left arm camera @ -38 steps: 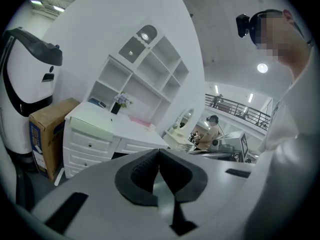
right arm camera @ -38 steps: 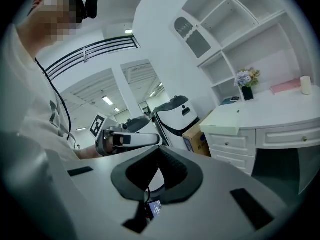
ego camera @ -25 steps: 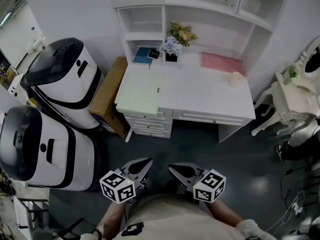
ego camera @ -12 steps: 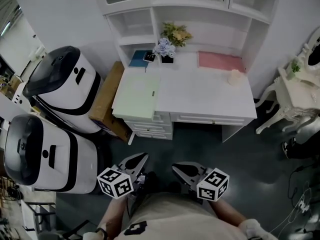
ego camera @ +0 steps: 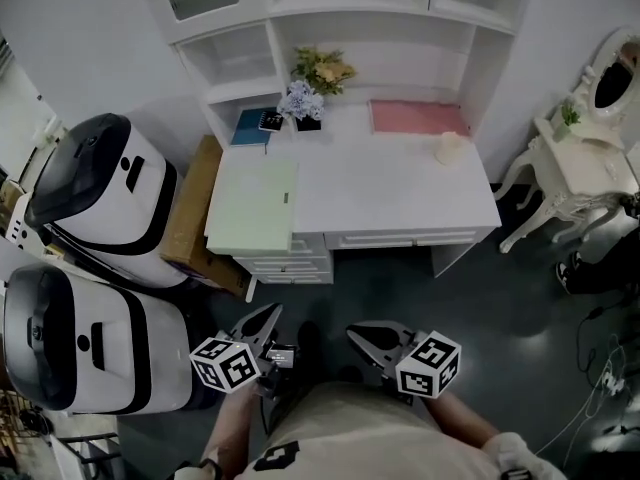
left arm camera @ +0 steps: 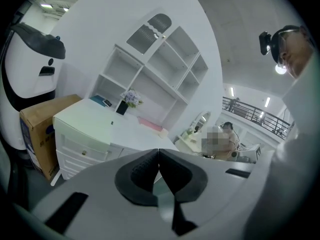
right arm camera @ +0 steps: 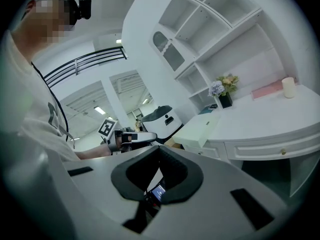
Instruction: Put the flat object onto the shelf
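Both claws hang low in the frame, well short of the furniture. The left gripper (ego camera: 268,316) is fully closed with its pads pressed together on nothing, and the right gripper (ego camera: 358,332) is likewise closed and empty. The white desk (ego camera: 400,183) fills the middle of the head view. On its left end lies a pale green flat board (ego camera: 252,206), which I take to be the piece to move. A pink mat (ego camera: 418,118) at the back right of the desk is flat too and could be meant instead. The open shelf (ego camera: 240,90) stands above the desk's back left corner, just over a blue book (ego camera: 248,126) and a small pot of flowers (ego camera: 300,100). The board looks thin, broad and fairly stiff, probably light, with a smooth face that closed pads would slide across. Its near edge seems to jut a little past the desk front, so that overhang is the likely place to pinch it. One claw on each long side would stop it from sagging or swinging. Lifting it flat and clear of the flowers matters, since a wide panel catches easily on the shelf's uprights. Both claws must open before any hold is possible.
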Demonstrator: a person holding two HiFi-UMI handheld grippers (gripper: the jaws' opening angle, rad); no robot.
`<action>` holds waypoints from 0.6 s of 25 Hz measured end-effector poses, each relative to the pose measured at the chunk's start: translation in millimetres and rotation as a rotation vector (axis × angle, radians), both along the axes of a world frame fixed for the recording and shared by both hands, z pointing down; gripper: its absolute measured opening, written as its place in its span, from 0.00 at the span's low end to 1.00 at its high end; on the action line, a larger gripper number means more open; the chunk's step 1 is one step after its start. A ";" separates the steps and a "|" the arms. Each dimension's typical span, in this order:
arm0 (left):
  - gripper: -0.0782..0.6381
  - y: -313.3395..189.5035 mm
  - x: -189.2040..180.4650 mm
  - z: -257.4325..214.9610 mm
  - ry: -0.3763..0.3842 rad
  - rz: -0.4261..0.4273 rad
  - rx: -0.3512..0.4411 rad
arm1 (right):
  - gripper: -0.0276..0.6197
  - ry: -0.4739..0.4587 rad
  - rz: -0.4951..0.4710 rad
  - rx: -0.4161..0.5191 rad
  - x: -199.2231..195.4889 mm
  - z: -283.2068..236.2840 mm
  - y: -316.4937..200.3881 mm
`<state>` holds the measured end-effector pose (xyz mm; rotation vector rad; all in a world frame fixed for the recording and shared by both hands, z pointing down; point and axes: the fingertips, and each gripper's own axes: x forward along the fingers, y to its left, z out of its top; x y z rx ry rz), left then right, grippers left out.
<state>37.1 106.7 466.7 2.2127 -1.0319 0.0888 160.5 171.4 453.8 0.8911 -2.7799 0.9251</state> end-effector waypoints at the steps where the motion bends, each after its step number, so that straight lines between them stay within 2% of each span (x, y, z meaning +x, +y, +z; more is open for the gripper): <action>1: 0.13 -4.7 -1.9 3.5 0.004 -0.002 -0.006 | 0.08 0.005 0.004 -0.005 -0.8 1.6 -4.4; 11: 0.13 -73.3 -54.9 38.4 0.035 -0.084 -0.089 | 0.08 0.080 -0.026 -0.065 -43.0 15.2 -59.3; 15: 0.13 -97.5 -75.1 61.3 0.061 -0.123 -0.158 | 0.08 0.135 -0.070 -0.098 -63.7 21.8 -77.2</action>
